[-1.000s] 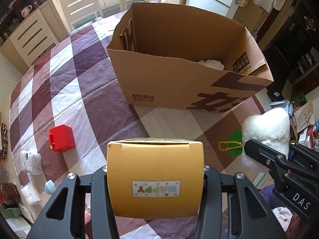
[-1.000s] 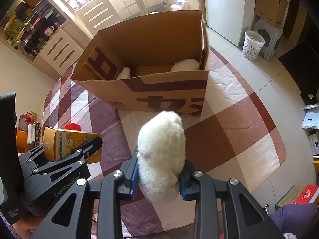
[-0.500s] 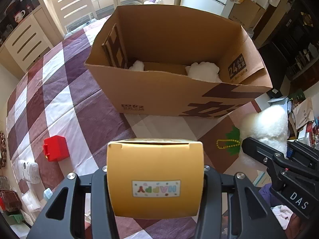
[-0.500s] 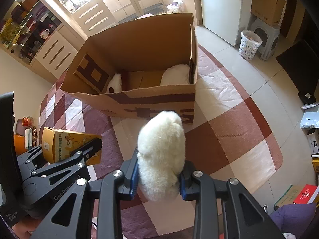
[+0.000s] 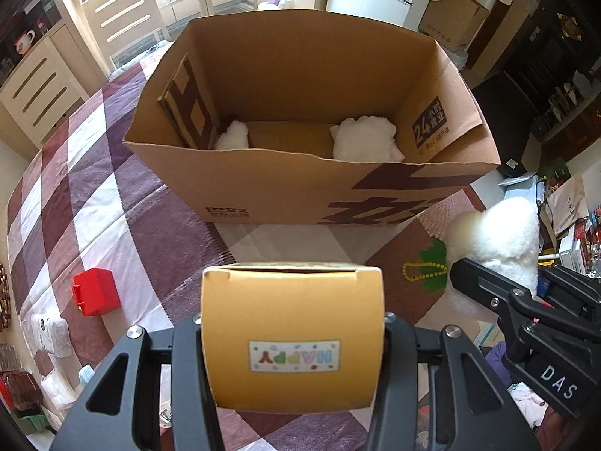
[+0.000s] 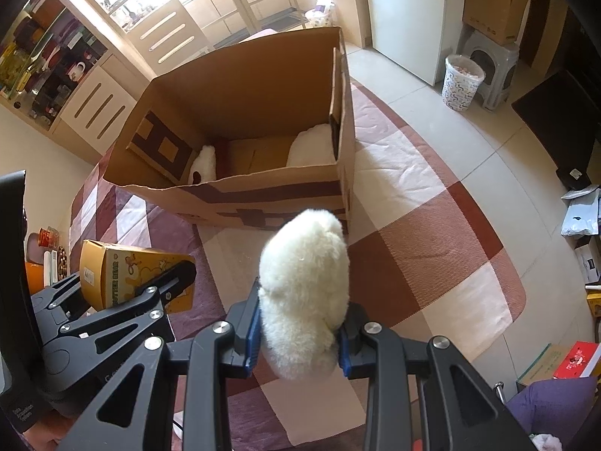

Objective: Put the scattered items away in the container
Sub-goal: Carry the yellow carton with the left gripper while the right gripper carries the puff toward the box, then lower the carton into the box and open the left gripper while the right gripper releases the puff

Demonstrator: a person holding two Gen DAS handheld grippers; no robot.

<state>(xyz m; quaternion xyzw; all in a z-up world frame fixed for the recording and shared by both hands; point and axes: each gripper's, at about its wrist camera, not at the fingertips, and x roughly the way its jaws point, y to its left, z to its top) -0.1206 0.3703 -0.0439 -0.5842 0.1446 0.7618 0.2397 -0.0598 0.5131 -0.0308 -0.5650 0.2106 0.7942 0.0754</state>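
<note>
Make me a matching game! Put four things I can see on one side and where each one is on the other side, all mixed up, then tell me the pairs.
Things:
1. yellow box
2. fluffy white toy
3. red box
4. white plush

Places:
A. inside the cardboard box
B. lying on the checked cloth
C. held in the left gripper
D. held in the right gripper

Pairs: 1-C, 2-D, 3-B, 4-A
</note>
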